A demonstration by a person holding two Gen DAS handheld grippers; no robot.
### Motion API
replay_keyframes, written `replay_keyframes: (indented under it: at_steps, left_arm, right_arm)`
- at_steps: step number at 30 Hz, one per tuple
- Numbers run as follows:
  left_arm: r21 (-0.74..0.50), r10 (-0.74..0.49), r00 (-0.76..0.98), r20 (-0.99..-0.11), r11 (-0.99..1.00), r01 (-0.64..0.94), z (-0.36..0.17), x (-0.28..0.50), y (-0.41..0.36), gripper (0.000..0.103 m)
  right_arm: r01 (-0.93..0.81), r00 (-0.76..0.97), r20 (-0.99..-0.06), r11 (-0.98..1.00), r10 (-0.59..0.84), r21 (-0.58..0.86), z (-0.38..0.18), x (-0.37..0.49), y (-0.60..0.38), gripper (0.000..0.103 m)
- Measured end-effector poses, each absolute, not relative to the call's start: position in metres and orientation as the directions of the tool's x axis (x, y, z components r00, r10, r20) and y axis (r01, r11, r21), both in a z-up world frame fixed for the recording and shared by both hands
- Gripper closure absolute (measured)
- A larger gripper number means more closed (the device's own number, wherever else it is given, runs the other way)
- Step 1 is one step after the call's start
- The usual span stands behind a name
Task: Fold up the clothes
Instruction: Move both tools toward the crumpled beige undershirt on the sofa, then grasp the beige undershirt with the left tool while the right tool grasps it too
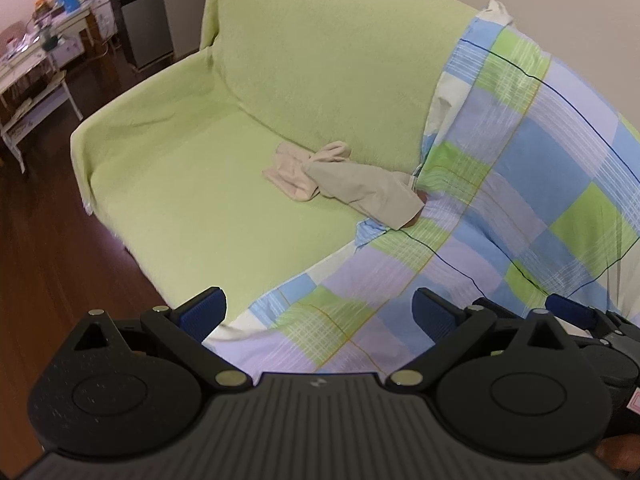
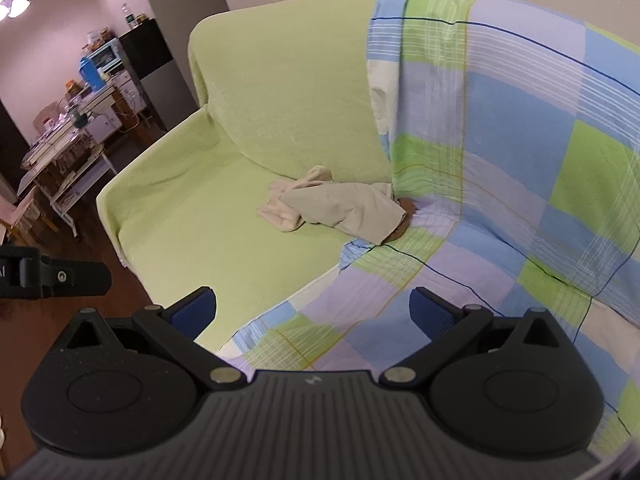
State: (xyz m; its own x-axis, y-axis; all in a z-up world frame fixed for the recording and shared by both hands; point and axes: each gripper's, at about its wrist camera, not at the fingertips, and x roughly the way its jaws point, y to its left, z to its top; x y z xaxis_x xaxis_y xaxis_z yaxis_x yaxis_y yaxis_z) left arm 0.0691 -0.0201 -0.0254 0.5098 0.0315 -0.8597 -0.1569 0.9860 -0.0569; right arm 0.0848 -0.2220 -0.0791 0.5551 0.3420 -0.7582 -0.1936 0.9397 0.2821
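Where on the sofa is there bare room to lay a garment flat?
Free: the green seat between the left armrest and the beige clothes. Crowded: the right side under the plaid sheet.

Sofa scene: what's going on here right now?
A person holds two grippers above a green-covered sofa. The left gripper and right gripper are both open, holding nothing. A crumpled beige garment lies untouched on the seat beside a checked sheet draped over the sofa. Folding has not begun.
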Motion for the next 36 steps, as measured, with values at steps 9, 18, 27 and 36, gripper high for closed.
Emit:
replay_keyframes:
  at_steps: [9,18,27,36]
  left_arm:
    - [-0.069,0.018,0.515,-0.857,0.986,-0.149,-0.032,0.090,-0.004,0.003]
    - [-0.089,-0.047,0.450,-0.892,0.993,-0.074,-0.067,0.123,0.026,0.003]
    - [-0.038,-0.044,0.291,-0.956,0.999,0.026,-0.152,0.176,0.043,0.003]
    - [-0.007,-0.040,0.221,-0.974,0.989,0.147,-0.272,0.264,0.051,0.003]
  right_arm:
    - [-0.156,0.559,-0.771,0.952,0.304,0.263,-0.075,0.100,-0.209,0.001]
    - [-0.088,0.534,-0.802,0.961,0.266,0.261,-0.106,0.128,-0.194,0.001]
    - [0.026,0.438,-0.871,0.965,0.224,0.261,-0.167,0.140,-0.167,0.001]
    - [0.138,0.358,-0.920,0.965,0.161,0.223,-0.273,0.172,-0.149,0.002]
